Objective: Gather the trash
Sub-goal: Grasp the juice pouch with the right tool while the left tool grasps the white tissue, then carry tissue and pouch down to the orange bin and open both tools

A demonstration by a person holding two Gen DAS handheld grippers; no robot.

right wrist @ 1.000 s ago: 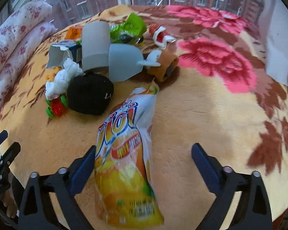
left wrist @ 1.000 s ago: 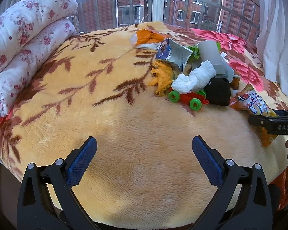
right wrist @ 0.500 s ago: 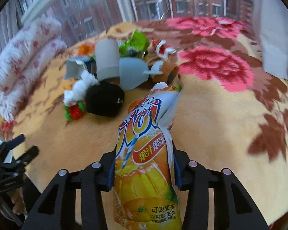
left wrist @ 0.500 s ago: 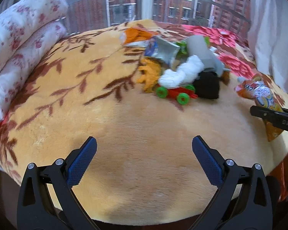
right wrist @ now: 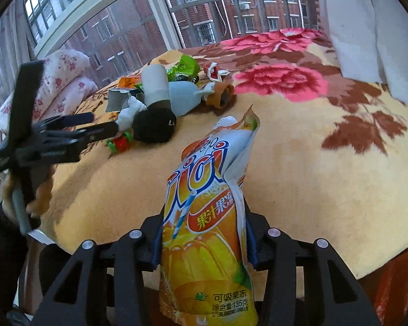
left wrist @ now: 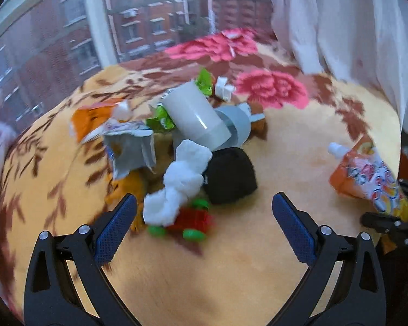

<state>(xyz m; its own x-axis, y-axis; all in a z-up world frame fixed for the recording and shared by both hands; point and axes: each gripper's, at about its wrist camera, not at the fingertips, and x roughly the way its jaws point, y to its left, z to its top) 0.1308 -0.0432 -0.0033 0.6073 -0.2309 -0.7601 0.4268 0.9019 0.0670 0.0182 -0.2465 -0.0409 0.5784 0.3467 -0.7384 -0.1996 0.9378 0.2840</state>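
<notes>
Right gripper [right wrist: 202, 247] is clamping an orange-and-white foil jelly-drink pouch [right wrist: 206, 217] across its lower half, jaws closed onto both edges. Pouch is standing upright, spout end up, lifted clear of the yellow plush blanket [right wrist: 299, 168] on the bed. In the left wrist view the pouch [left wrist: 372, 179] is sitting at far right, near the bed edge.

Left gripper [left wrist: 204, 214] is wide open and holding nothing; it is hovering just in front of the litter pile. Crumpled white tissue [left wrist: 176, 184] and red toy car with green wheels [left wrist: 189, 222] are lying between its jaws' line of approach. Behind them: black soft cap [left wrist: 229, 176], grey-white plastic cup on its side [left wrist: 195, 115], torn silver foil carton [left wrist: 132, 148], green crinkled wrapper [left wrist: 161, 119], orange snack packet [left wrist: 92, 119].

No bin or bag is showing in either view, so drop-off location cannot be told.

Risks, judged from this position:
- Pouch is thin and limp above the grip; it is likely flopping sideways and could slide out if the hold is relaxing during transport.
- Left gripper closing here may catch the toy car along with the tissue, since the two are touching. The toy is probably not trash.
- The left view is motion-blurred; a fast approach could push the pile around.
</notes>
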